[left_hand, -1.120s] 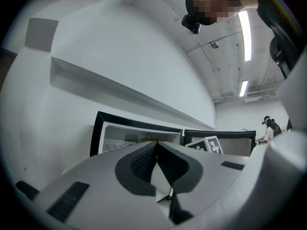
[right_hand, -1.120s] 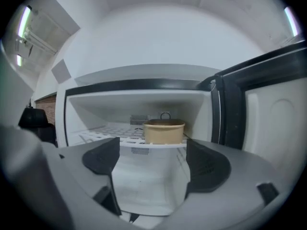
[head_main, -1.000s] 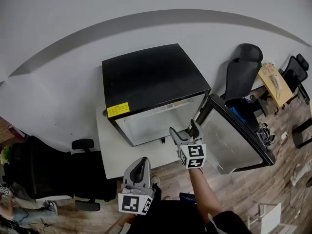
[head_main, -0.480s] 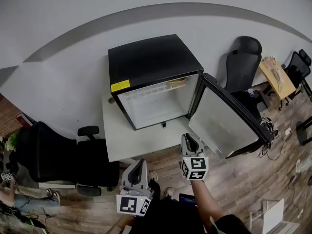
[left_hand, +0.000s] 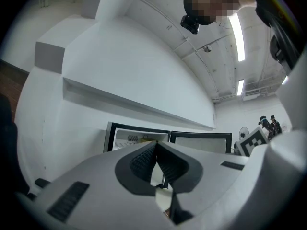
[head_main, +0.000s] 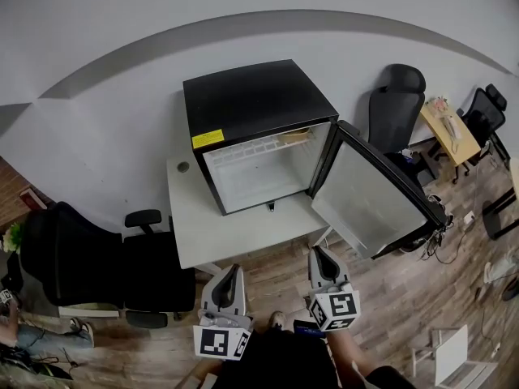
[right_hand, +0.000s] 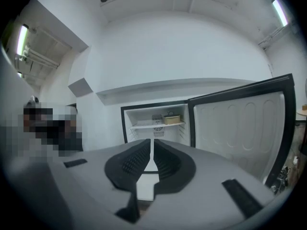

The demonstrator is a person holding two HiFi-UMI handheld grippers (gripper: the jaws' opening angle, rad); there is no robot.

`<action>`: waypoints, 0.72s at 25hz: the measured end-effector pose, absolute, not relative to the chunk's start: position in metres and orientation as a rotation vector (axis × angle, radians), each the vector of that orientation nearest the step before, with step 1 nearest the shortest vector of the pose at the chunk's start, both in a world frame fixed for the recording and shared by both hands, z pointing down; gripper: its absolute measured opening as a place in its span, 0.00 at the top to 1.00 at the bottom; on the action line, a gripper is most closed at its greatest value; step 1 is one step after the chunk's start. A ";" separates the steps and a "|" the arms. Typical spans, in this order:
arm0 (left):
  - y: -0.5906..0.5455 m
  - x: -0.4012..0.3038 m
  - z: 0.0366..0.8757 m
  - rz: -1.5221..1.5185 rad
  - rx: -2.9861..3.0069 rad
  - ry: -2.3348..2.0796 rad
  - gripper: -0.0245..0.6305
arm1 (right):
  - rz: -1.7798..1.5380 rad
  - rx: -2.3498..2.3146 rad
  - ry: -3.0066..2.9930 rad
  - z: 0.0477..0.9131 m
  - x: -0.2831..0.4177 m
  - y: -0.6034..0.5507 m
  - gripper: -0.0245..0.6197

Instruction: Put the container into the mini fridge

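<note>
Two empty, closed: left hand-held gripper [head_main: 233, 271], right hand-held gripper [head_main: 317, 254]; container [right_hand: 172, 119] inside mini fridge [head_main: 251, 104], door [head_main: 365, 205] open, chair [head_main: 81, 266] nearby

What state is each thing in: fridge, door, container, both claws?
mini fridge: upright, open.
fridge door: swung wide open.
container: resting on the upper shelf inside the fridge.
left claw: shut, empty.
right claw: shut, empty.

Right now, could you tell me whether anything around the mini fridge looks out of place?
Nothing stands out. The small tan container sits level on the upper shelf of the black mini fridge; only its door hangs wide open.
</note>
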State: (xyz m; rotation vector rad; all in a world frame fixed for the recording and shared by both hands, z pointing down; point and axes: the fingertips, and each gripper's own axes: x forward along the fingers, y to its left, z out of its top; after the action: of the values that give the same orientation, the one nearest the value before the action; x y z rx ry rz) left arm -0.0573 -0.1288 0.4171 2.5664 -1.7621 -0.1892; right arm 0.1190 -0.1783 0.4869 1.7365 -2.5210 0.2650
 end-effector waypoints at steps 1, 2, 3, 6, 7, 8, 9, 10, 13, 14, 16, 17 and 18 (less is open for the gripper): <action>-0.128 -0.062 0.418 -0.190 2.568 -1.760 0.95 | 0.261 1.752 -2.531 0.480 0.117 -0.171 0.91; -0.128 -0.067 0.419 -0.190 2.567 -1.759 0.95 | 0.256 1.766 -2.541 0.472 0.113 -0.165 0.91; -0.127 -0.071 0.421 -0.189 2.565 -1.759 0.95 | 0.251 1.775 -2.550 0.465 0.109 -0.159 0.91; -0.125 -0.082 0.427 -0.183 2.558 -1.757 0.95 | 0.231 1.781 -2.572 0.451 0.097 -0.145 0.91; -0.125 -0.085 0.429 -0.180 2.559 -1.753 0.95 | 0.223 1.780 -2.577 0.448 0.093 -0.143 0.91; -0.125 -0.086 0.430 -0.178 2.560 -1.747 0.95 | 0.216 1.779 -2.579 0.446 0.089 -0.143 0.91; -0.125 -0.088 0.431 -0.176 2.562 -1.741 0.95 | 0.211 1.778 -2.579 0.445 0.086 -0.142 0.91; -0.124 -0.089 0.431 -0.176 2.563 -1.737 0.95 | 0.210 1.775 -2.578 0.445 0.083 -0.141 0.91; -0.121 -0.093 0.432 -0.181 2.569 -1.727 0.95 | 0.204 1.766 -2.574 0.445 0.076 -0.140 0.91; -0.120 -0.095 0.433 -0.179 2.568 -1.723 0.95 | 0.203 1.764 -2.573 0.445 0.074 -0.140 0.92; -0.120 -0.097 0.435 -0.174 2.567 -1.716 0.95 | 0.204 1.762 -2.572 0.445 0.071 -0.139 0.92; -0.120 -0.098 0.435 -0.173 2.569 -1.714 0.95 | 0.204 1.762 -2.571 0.445 0.070 -0.139 0.92; -0.120 -0.099 0.435 -0.173 2.572 -1.714 0.95 | 0.203 1.761 -2.571 0.445 0.069 -0.139 0.92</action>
State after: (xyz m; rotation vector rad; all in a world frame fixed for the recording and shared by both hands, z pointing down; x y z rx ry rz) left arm -0.0986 -0.1205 0.4347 2.5720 -1.7139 -0.1729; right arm 0.0687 -0.1387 0.4447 1.7613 -2.5712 0.2028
